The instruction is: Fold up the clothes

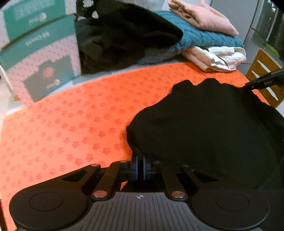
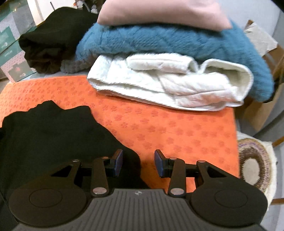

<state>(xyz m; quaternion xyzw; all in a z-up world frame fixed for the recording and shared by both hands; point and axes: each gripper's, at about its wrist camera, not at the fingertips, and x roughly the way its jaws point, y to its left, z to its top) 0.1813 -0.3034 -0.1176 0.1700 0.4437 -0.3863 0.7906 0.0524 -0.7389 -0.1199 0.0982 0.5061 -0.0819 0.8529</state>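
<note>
A black garment (image 1: 204, 128) lies bunched on the orange flower-patterned mat (image 1: 71, 124). My left gripper (image 1: 139, 166) is shut on the garment's near left edge, which drapes over its blue pads. In the right wrist view the same garment (image 2: 53, 135) lies at the left on the mat (image 2: 177, 133). My right gripper (image 2: 138, 162) is open and empty at the garment's right edge, with its left finger over the cloth and its right finger over bare mat. The right gripper's tip shows in the left wrist view (image 1: 262, 81) at the garment's far right.
A stack of folded clothes stands at the mat's far side: pink (image 2: 159, 12) on teal knit (image 2: 168, 42) on white (image 2: 168, 80). A dark clothes pile (image 1: 124, 35) and teal-pink boxes (image 1: 39, 53) stand at the back left. A wooden chair (image 1: 264, 74) and woven cushion (image 2: 255, 163) are to the right.
</note>
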